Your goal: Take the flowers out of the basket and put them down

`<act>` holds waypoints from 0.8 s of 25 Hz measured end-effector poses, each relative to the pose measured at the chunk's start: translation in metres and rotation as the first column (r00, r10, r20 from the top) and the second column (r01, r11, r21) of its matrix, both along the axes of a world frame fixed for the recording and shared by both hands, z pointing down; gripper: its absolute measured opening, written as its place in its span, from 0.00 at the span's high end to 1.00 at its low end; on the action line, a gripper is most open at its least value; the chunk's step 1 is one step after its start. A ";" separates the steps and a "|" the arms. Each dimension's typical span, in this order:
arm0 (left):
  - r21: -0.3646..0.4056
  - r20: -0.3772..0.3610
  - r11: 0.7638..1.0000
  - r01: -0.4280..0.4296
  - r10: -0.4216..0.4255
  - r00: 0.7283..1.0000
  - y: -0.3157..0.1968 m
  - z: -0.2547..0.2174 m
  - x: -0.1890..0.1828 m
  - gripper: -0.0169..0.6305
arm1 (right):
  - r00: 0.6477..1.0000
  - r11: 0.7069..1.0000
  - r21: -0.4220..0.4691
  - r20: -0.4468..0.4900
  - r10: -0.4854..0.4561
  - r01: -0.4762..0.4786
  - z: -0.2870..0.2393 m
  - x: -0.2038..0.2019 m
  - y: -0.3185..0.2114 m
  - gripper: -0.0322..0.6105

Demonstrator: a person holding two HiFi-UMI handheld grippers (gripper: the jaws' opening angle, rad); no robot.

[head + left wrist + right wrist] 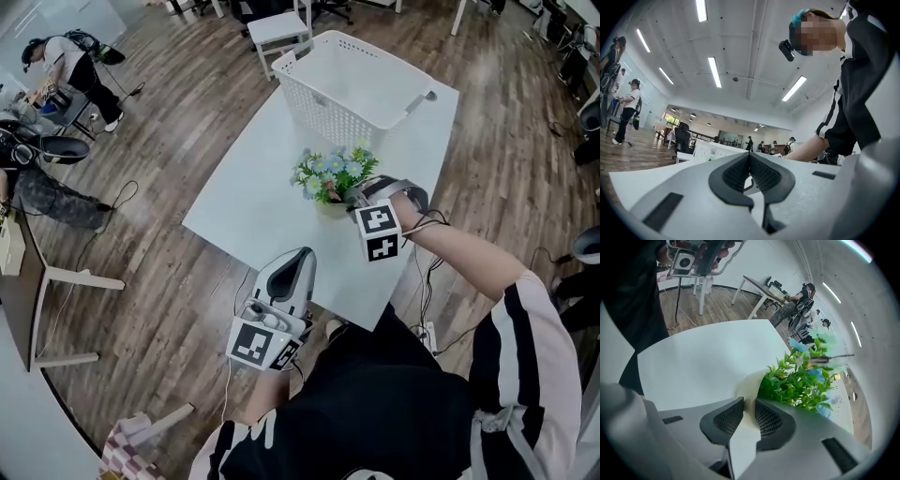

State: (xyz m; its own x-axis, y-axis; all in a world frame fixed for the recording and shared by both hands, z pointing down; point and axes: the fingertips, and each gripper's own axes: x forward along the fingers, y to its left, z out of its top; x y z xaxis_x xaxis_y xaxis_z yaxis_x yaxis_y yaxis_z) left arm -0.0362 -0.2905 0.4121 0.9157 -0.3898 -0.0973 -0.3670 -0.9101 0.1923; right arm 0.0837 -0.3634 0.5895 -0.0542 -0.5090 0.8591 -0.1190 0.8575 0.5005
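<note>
Right gripper view: right gripper (749, 405) jaws pinch the cream pot (746, 380) of the blue-flowered green plant (799, 376).
Plant is outside the white plastic lattice basket (328, 94), near it over the white counter (244, 206); left gripper (750, 157) jaws together, empty.

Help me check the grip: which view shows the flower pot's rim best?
The right gripper view: the cream pot rim is pinched close-up in the right gripper. The head view shows mostly flowers, which cover it. The left gripper view shows no rim.
</note>
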 end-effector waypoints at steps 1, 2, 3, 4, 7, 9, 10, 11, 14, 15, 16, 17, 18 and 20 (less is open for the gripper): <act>0.002 0.000 1.000 -0.001 0.001 1.000 0.000 -0.001 0.000 0.97 | 1.000 1.000 0.001 0.002 0.001 -0.001 0.002 0.000 0.001 0.82; 0.004 0.001 1.000 -0.002 0.002 1.000 0.000 -0.001 0.000 0.97 | 1.000 1.000 0.002 0.001 0.001 -0.001 0.005 0.000 0.002 0.82; 0.004 0.003 1.000 -0.003 0.003 1.000 0.001 -0.001 0.001 0.97 | 1.000 1.000 0.003 -0.003 0.000 0.000 0.008 0.001 0.003 0.82; 0.004 0.004 1.000 -0.003 0.003 1.000 0.001 -0.001 0.001 0.97 | 1.000 1.000 0.004 -0.008 0.000 0.000 0.011 0.002 0.004 0.82; 0.003 0.007 1.000 -0.002 0.002 1.000 0.000 -0.001 0.001 0.97 | 1.000 1.000 0.011 -0.005 0.013 -0.013 0.015 0.005 0.003 0.81; 0.006 0.007 1.000 -0.005 0.005 1.000 -0.001 -0.002 0.002 0.97 | 1.000 1.000 0.022 -0.007 0.019 -0.019 0.016 0.006 0.001 0.81; 0.007 0.006 1.000 -0.006 0.006 1.000 0.000 -0.002 0.002 0.97 | 1.000 0.999 0.026 -0.011 0.020 -0.019 0.016 0.006 0.001 0.81; 0.009 0.005 1.000 -0.008 0.008 1.000 0.000 -0.002 0.002 0.97 | 1.000 0.999 0.023 -0.010 0.022 -0.022 0.017 0.005 0.001 0.81; 0.011 -0.001 1.000 -0.015 0.015 1.000 0.003 -0.005 0.002 0.97 | 0.997 0.998 -0.025 0.048 0.062 -0.060 0.015 0.000 0.004 0.80; 0.011 -0.002 1.000 -0.017 0.017 1.000 0.004 -0.006 0.002 0.97 | 0.994 0.996 -0.040 0.077 0.077 -0.074 0.012 -0.002 0.005 0.80; 0.011 -0.004 1.000 -0.020 0.020 1.000 0.005 -0.007 0.003 0.97 | 0.991 0.996 -0.046 0.104 0.085 -0.080 0.008 -0.005 0.006 0.80; 0.009 -0.005 1.000 -0.022 0.022 1.000 0.007 -0.008 0.003 0.97 | 0.988 0.996 -0.041 0.125 0.086 -0.081 0.004 -0.008 0.007 0.79; 0.008 -0.007 1.000 -0.026 0.026 1.000 0.009 -0.008 0.003 0.97 | 0.986 0.996 -0.024 0.142 0.086 -0.083 0.000 -0.010 0.006 0.78; 0.005 -0.010 0.999 -0.035 0.035 0.999 0.011 -0.008 0.005 0.97 | 0.979 0.994 0.030 0.178 0.095 -0.102 -0.009 -0.012 0.005 0.75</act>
State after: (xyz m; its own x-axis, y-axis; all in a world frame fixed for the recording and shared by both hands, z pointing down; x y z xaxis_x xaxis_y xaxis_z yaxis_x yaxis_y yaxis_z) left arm -0.0307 -0.2795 0.4046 0.9279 -0.3566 -0.1087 -0.3325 -0.9235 0.1914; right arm 0.0719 -0.3587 0.5800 -0.1510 -0.5523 0.8199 -0.2914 0.8174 0.4969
